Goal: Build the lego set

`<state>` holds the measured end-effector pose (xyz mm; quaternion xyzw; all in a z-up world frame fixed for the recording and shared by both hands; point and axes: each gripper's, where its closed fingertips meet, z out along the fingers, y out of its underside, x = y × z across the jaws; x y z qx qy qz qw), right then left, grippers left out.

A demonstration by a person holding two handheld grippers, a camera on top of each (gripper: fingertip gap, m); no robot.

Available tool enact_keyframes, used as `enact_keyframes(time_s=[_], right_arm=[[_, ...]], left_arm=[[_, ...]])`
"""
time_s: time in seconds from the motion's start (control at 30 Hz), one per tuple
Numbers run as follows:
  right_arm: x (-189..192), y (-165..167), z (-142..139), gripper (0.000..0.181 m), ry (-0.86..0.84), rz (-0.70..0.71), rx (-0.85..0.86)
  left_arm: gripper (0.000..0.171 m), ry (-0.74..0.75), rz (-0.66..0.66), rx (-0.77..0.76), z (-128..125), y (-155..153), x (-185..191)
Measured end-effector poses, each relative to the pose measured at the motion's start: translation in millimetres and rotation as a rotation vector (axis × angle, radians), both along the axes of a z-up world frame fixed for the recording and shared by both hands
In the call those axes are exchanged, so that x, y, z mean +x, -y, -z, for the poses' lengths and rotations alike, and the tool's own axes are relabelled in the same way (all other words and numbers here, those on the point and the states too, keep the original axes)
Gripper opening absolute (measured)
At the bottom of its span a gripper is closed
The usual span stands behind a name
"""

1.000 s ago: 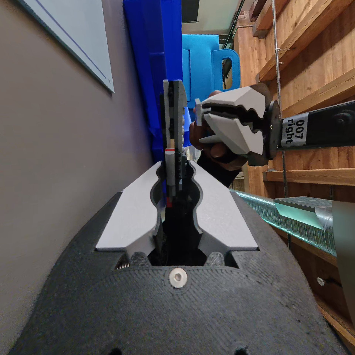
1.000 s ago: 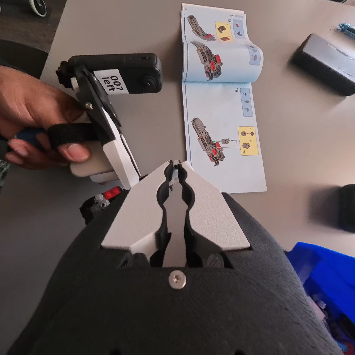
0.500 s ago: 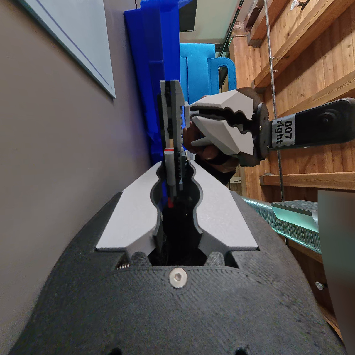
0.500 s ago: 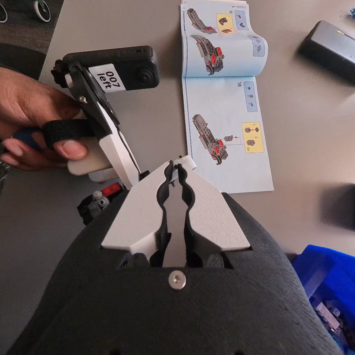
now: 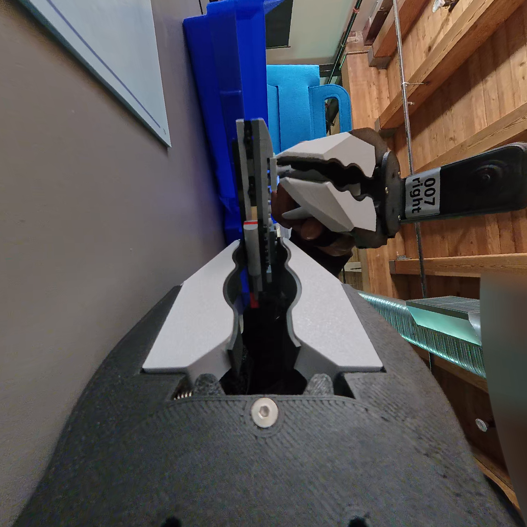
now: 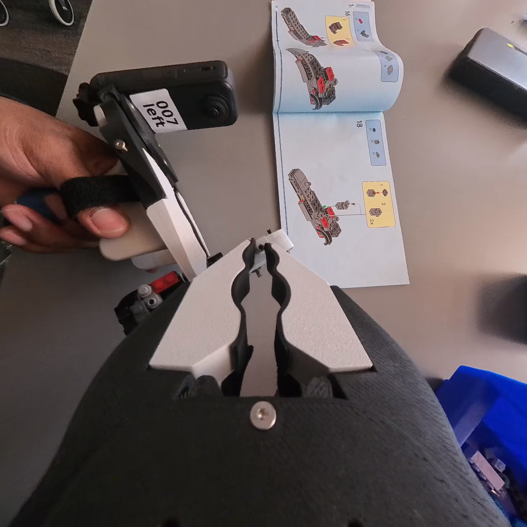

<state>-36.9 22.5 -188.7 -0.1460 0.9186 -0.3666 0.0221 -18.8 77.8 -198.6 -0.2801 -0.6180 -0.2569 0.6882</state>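
Two sets of fingers are meeting over the counter [image 6: 233,176]. My left gripper [image 5: 261,256] is clenching the lego model [image 5: 252,176], a long grey and black build with red bits, so that it is sticking out past the fingertips, edge-on to the left wrist view. My right gripper [image 6: 259,248] is coming in from the side, and its fingers are nipping a small grey piece [image 6: 259,258] at the very tips; in the left wrist view that piece [image 5: 273,174] is touching the flank of the model, about halfway up its exposed length. My left hand [image 6: 54,182] is gripping the left tool's handle, a black strap running over one finger. The model's lower end, red and grey [image 6: 155,291], is peeking out beside my right fingers. An open instruction booklet [image 6: 336,159] is lying flat on the counter beyond the fingertips. A dark box [image 6: 490,71] is sitting toward the counter's far right corner, and a blue bin [image 6: 490,405] of loose parts is sitting at the near right.
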Motion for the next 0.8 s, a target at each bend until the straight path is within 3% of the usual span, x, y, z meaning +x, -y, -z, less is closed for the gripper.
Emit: enact_keyframes(time_s=[0.8], right_arm=[[-2.1,-3.0,-0.4,0.008,-0.017,0.002,0.011]], left_arm=[[0.021,-0.003,-0.004,-0.006,-0.2,1.1,0.5]])
